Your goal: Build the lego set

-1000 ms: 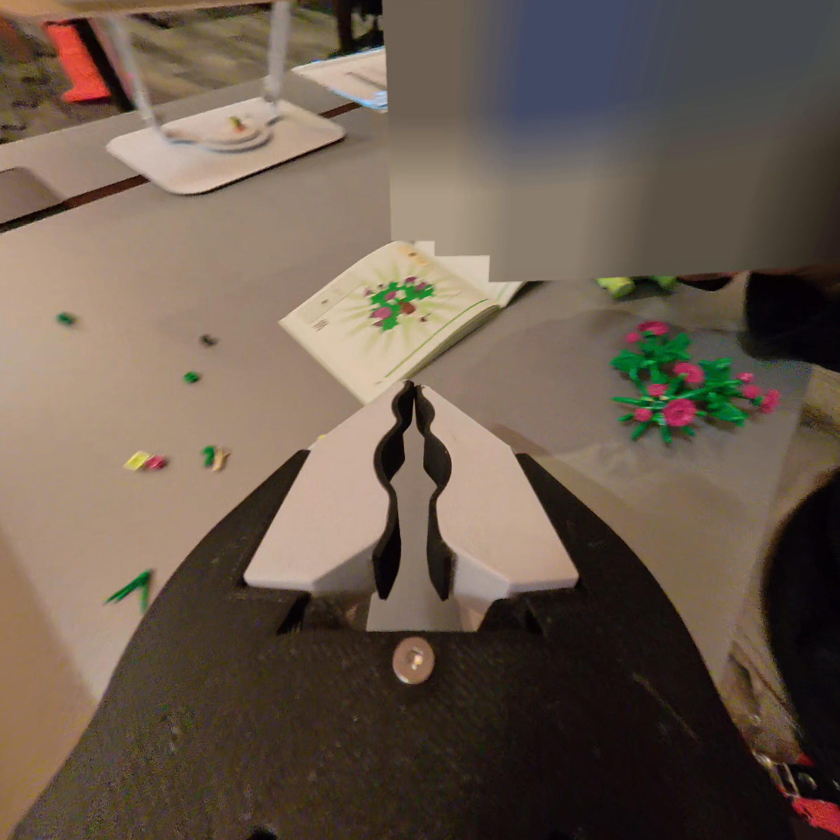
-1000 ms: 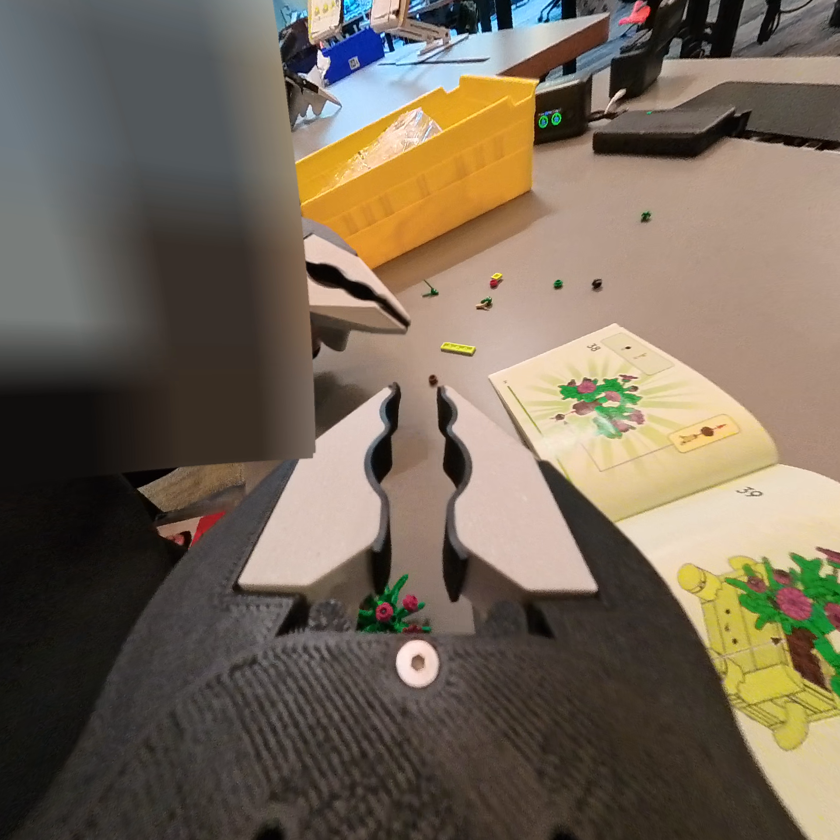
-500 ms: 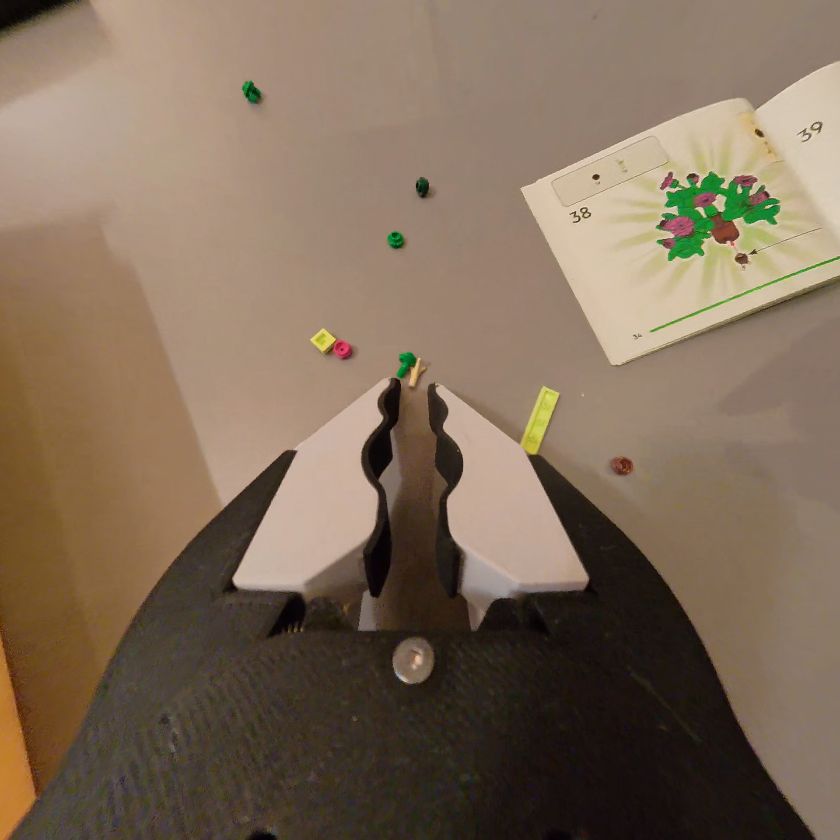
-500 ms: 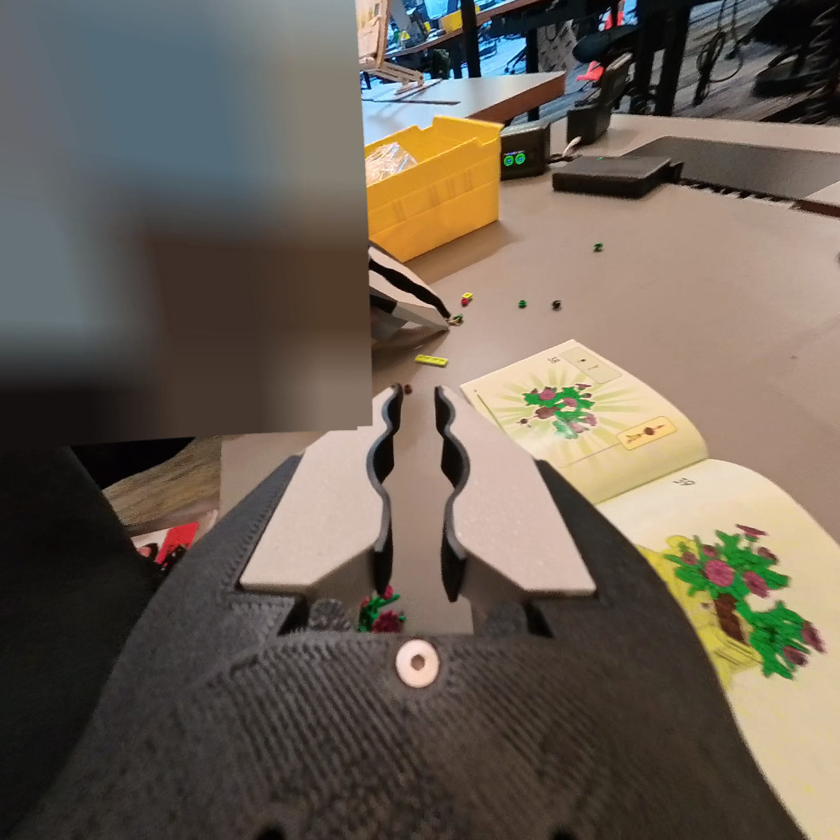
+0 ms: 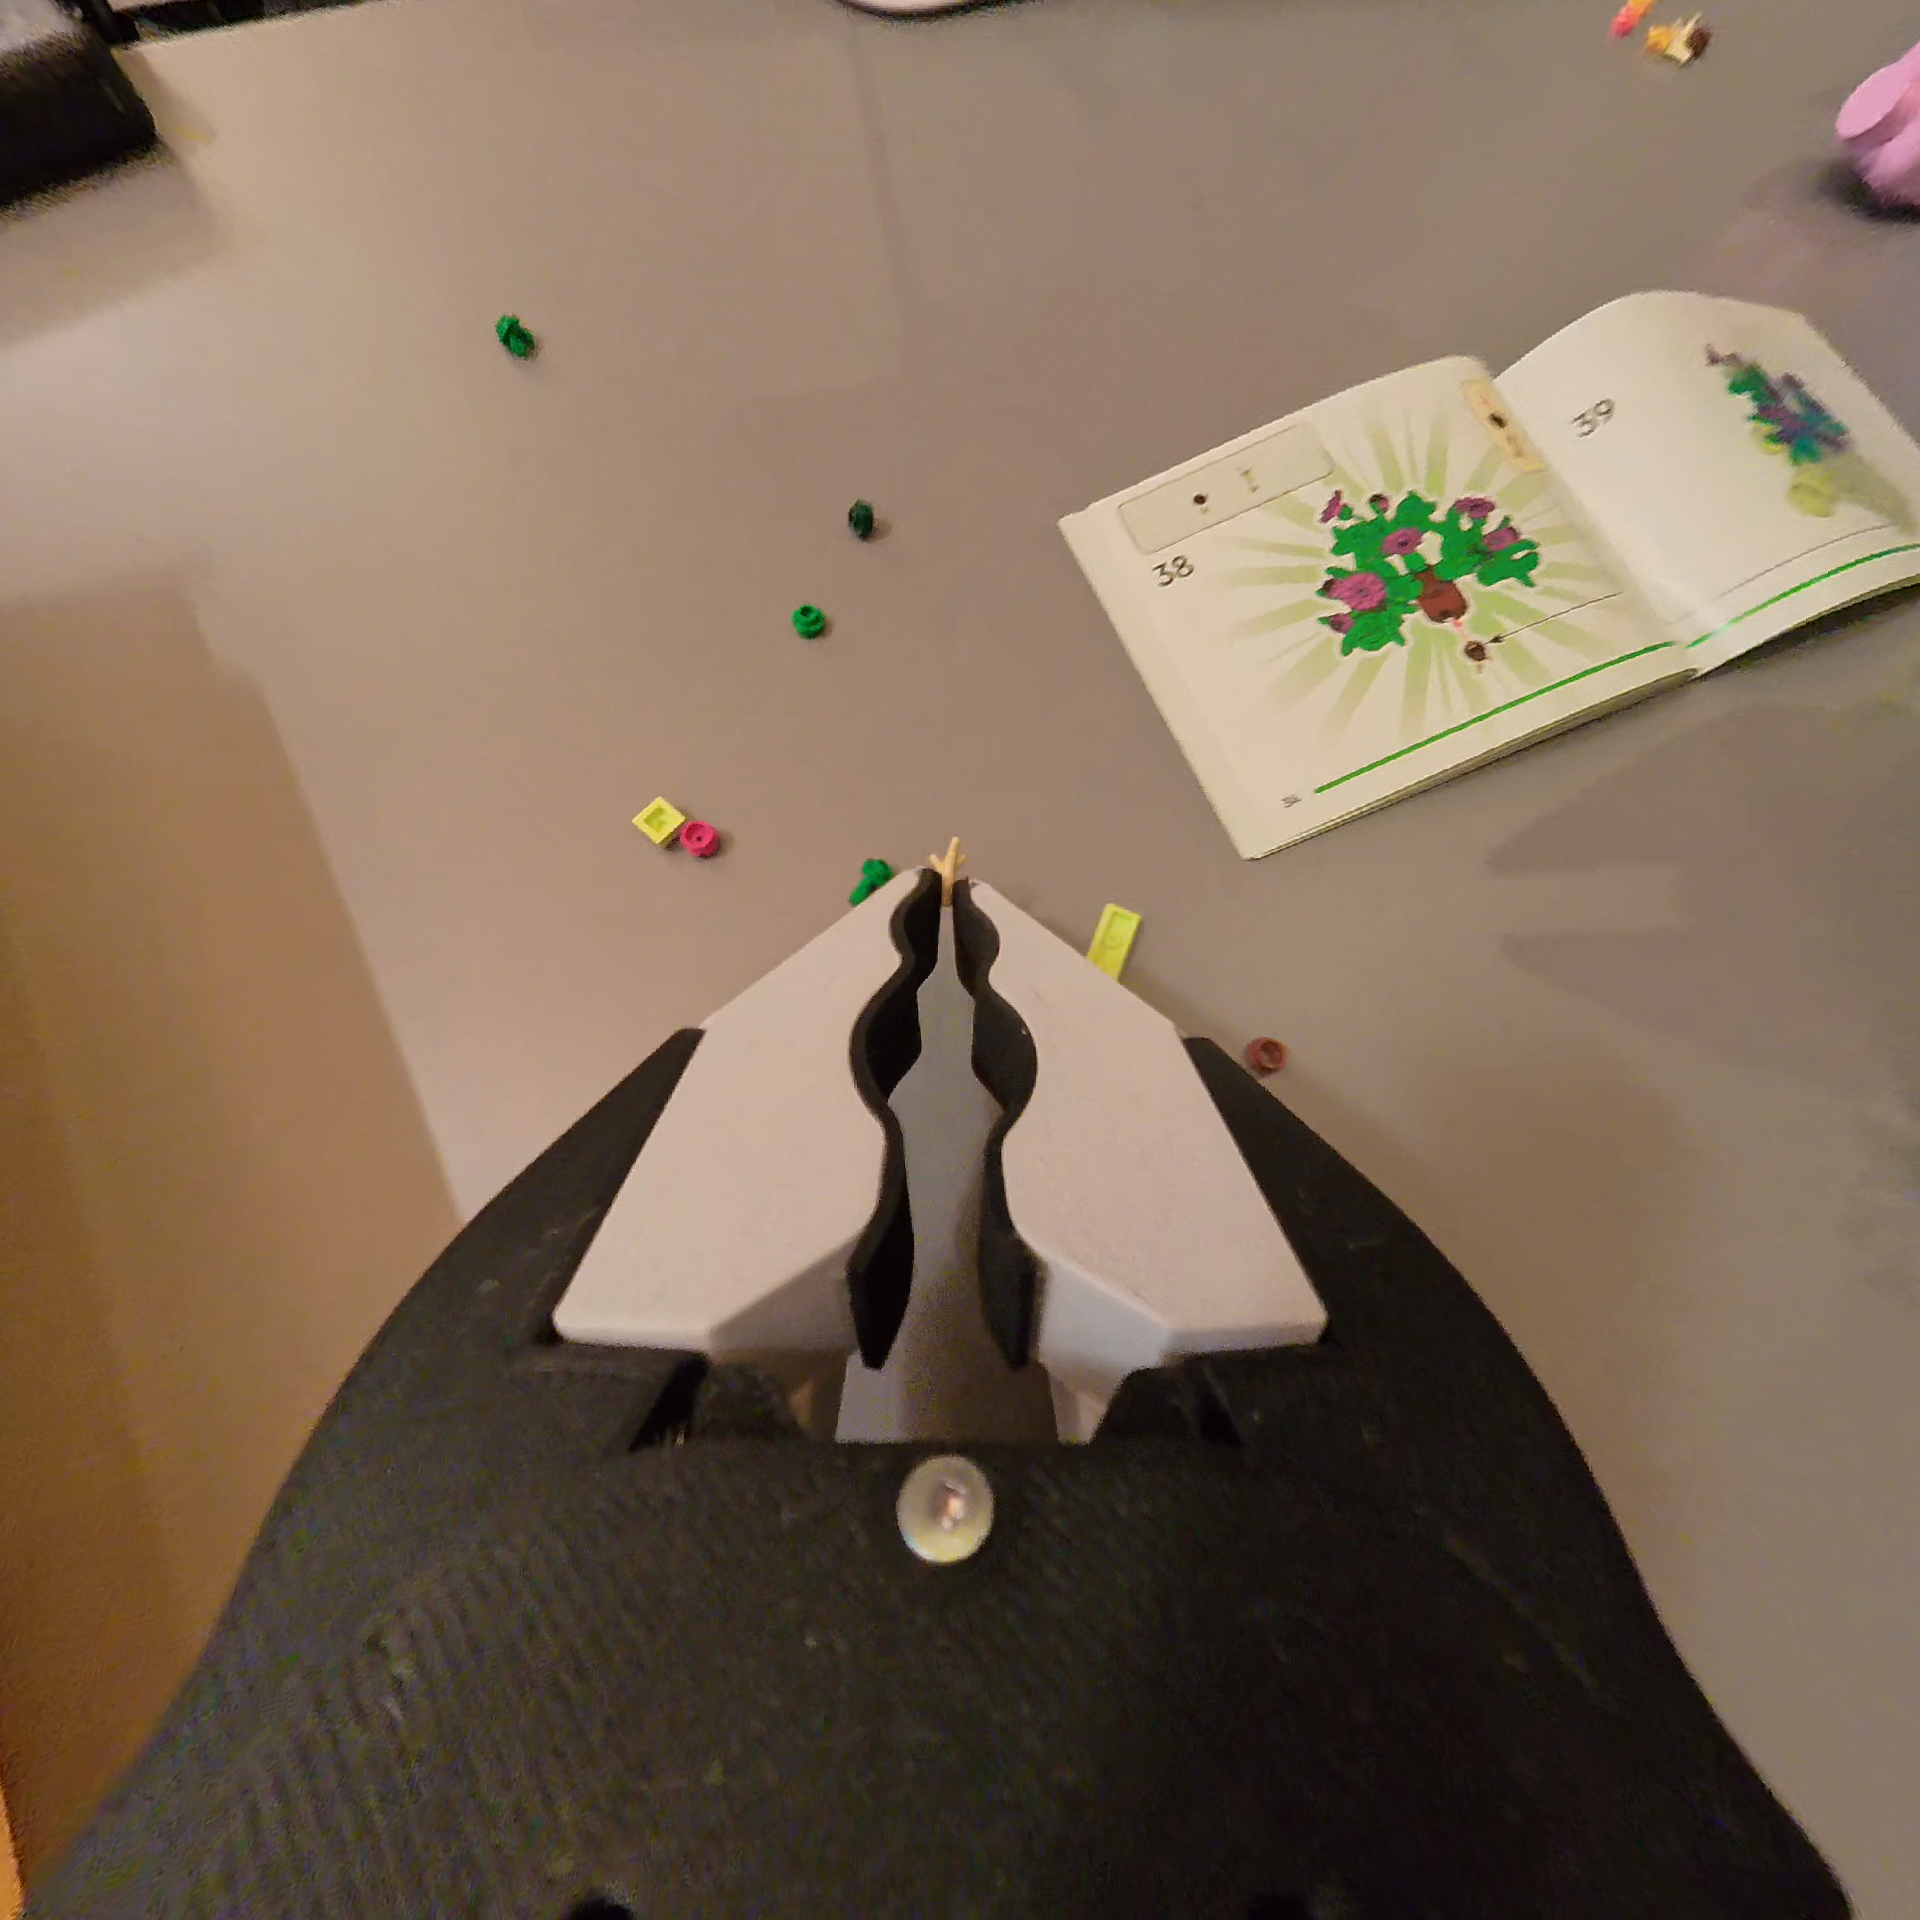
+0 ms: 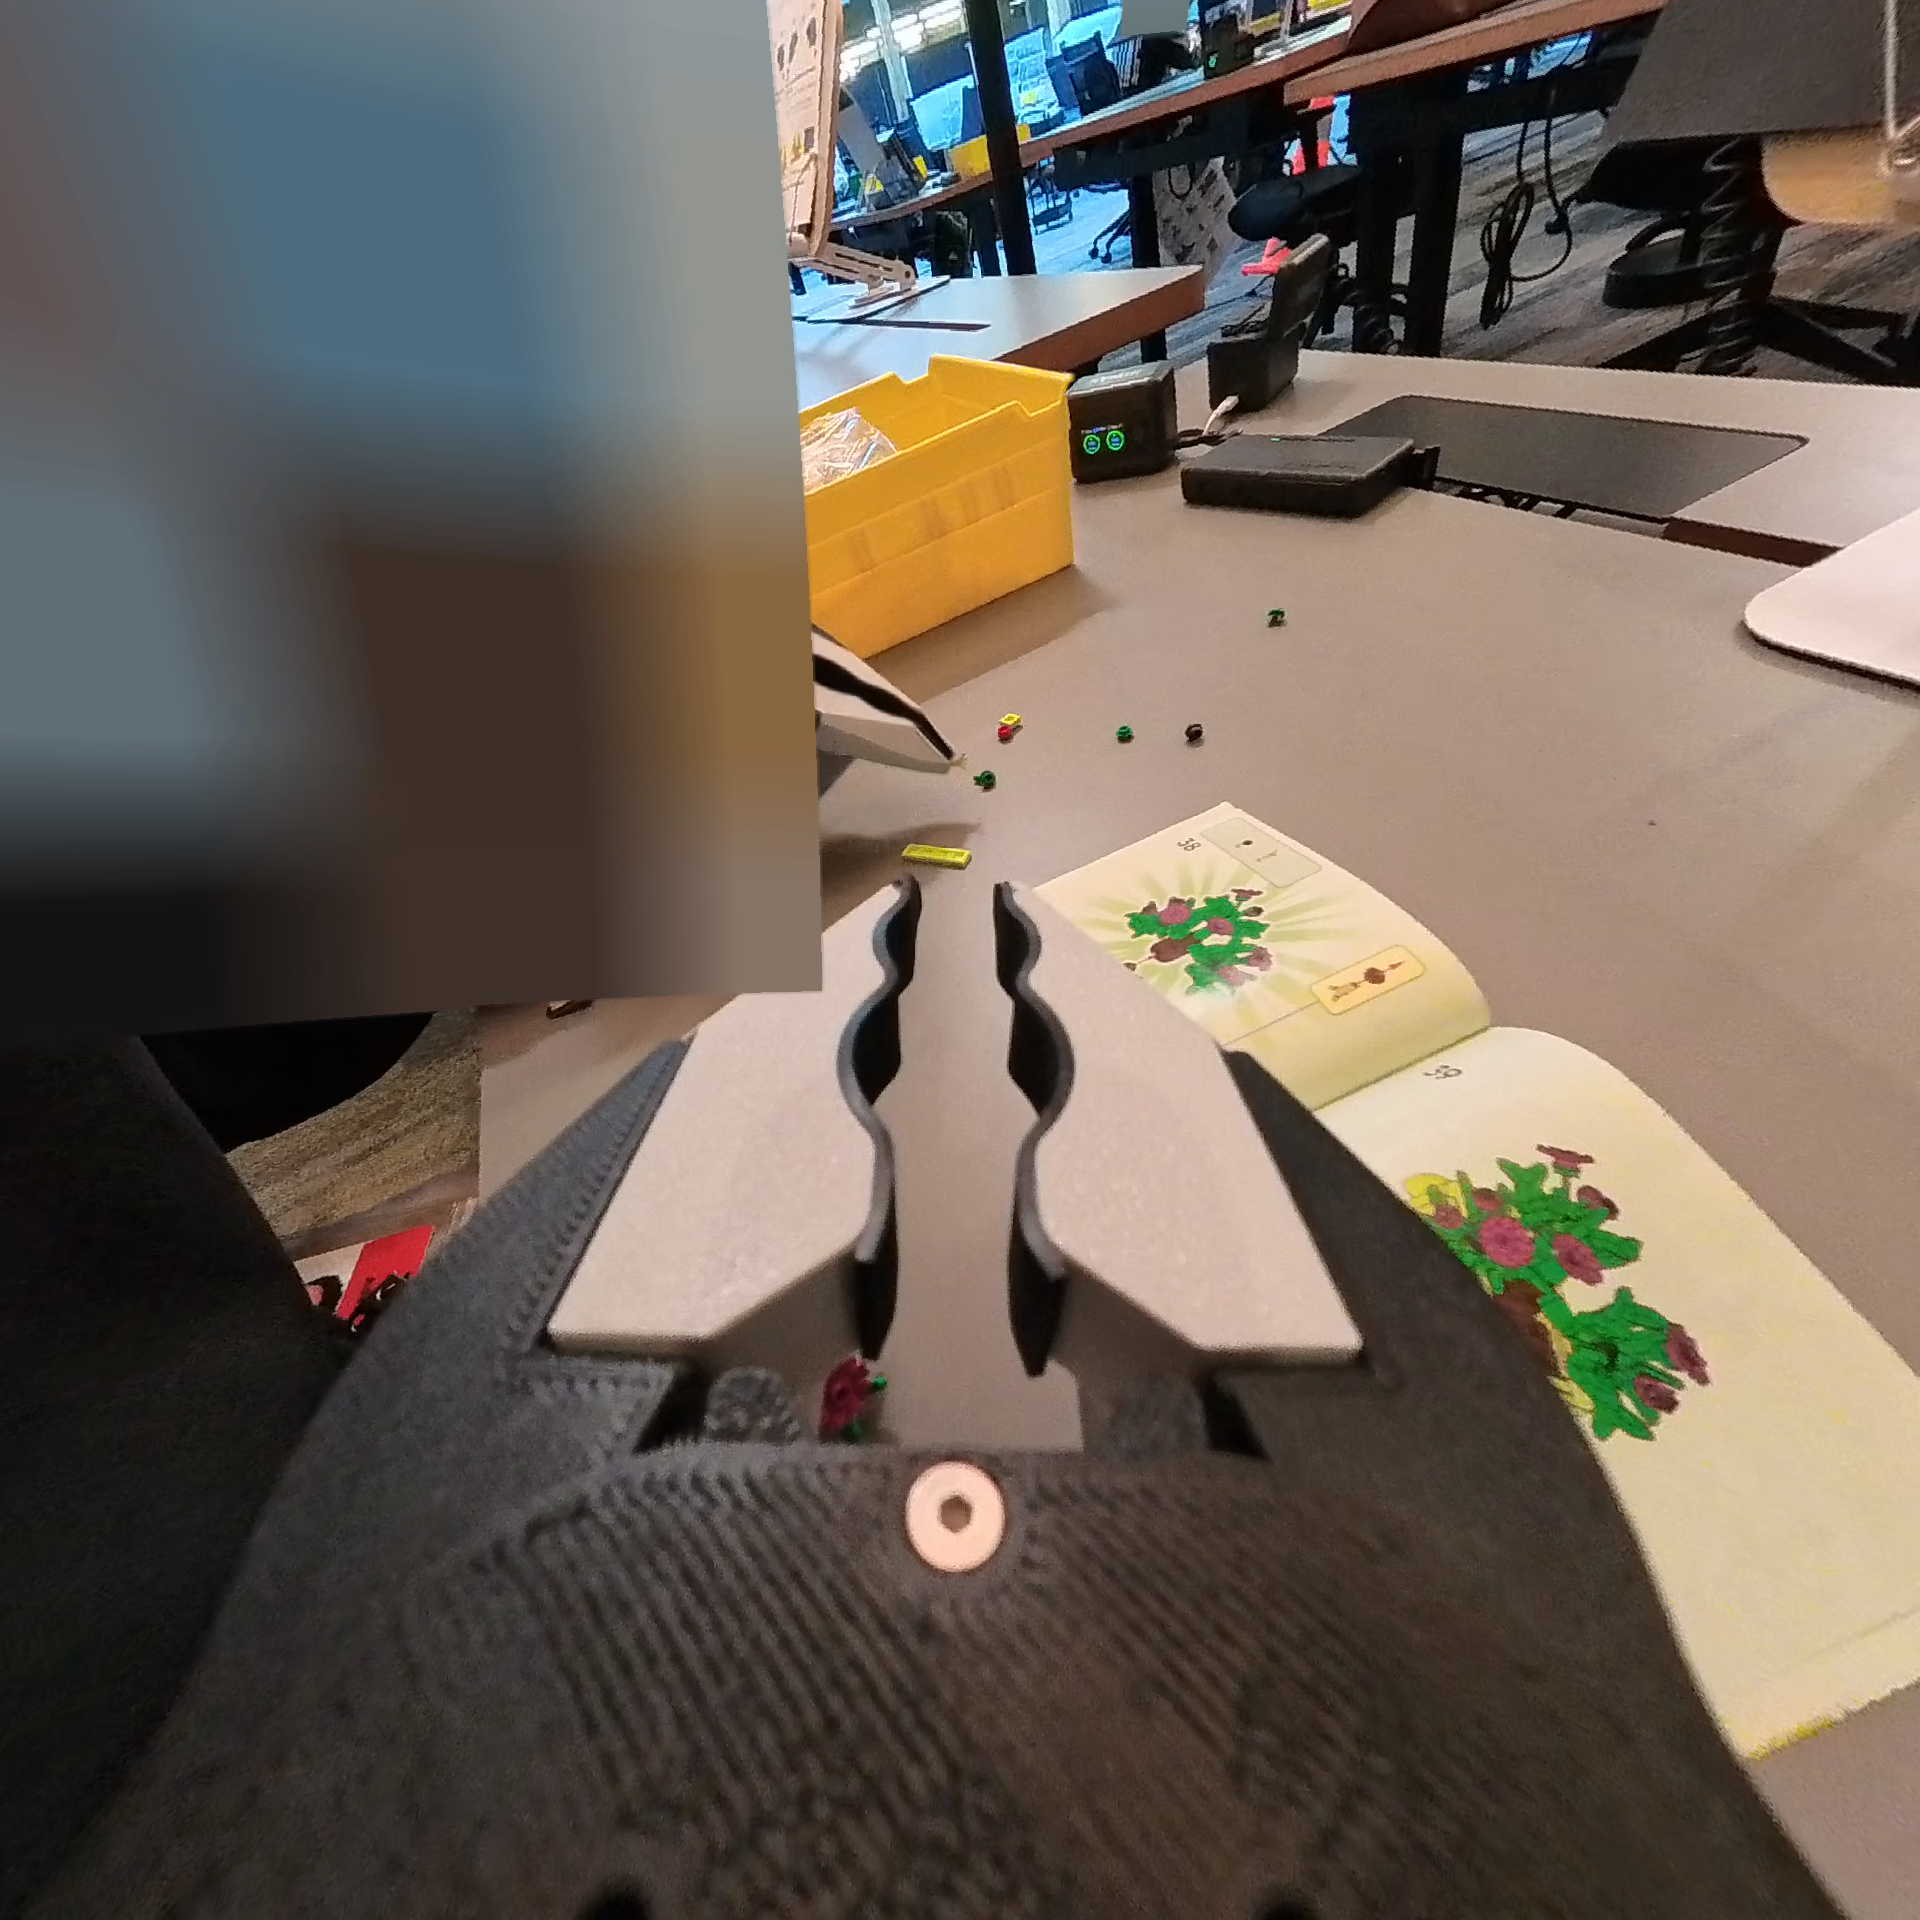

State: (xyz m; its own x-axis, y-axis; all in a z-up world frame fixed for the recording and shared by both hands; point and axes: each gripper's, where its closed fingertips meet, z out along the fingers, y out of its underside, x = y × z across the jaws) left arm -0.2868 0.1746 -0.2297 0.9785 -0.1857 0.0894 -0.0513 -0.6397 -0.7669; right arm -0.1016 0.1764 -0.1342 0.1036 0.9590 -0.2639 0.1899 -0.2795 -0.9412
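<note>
On the grey tabletop (image 5: 1039, 260) an instruction booklet (image 5: 1455, 613) lies open, right of the scattered pieces. The right gripper (image 6: 956, 894) hangs above the tabletop beside the booklet, jaws narrowly apart and empty. The left gripper (image 5: 948, 896) is pinched on a small tan stem piece (image 5: 948, 864) at its tips. Just beside lie a green piece (image 5: 871, 879), a lime plate (image 5: 1114, 937) and a brown stud (image 5: 1264, 1055).

Open white-and-green paper instruction booklet (image 5: 1226, 717): a printed number at each page corner. Small black box with green lights (image 6: 1120, 421): markings unreadable.
</note>
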